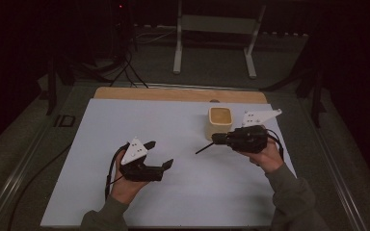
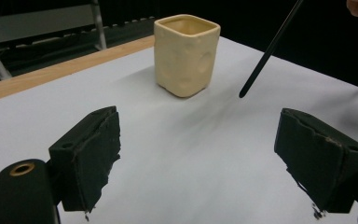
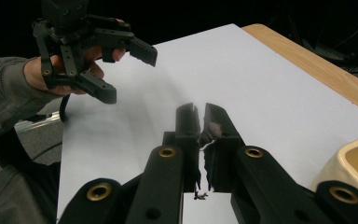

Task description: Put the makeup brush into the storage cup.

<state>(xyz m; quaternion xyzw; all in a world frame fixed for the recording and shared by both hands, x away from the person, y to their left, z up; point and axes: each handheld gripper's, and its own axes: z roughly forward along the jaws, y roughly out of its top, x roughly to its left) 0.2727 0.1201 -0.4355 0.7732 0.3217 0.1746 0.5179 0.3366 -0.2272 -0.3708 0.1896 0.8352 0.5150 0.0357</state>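
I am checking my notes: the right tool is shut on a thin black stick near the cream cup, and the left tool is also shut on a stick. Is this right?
Not quite. The left tool is open and holds nothing; the left gripper view shows its jaws wide apart over bare white sheet. The rest stands: the right tool is shut on the thin black stick near the cream cup.

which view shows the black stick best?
Left gripper view: the stick stands out against the white table, its tip hanging free beside the cup. High view shows it small and dark, jutting from the shut right gripper. Right gripper view looks along the shut jaws, so the stick can't be made out.
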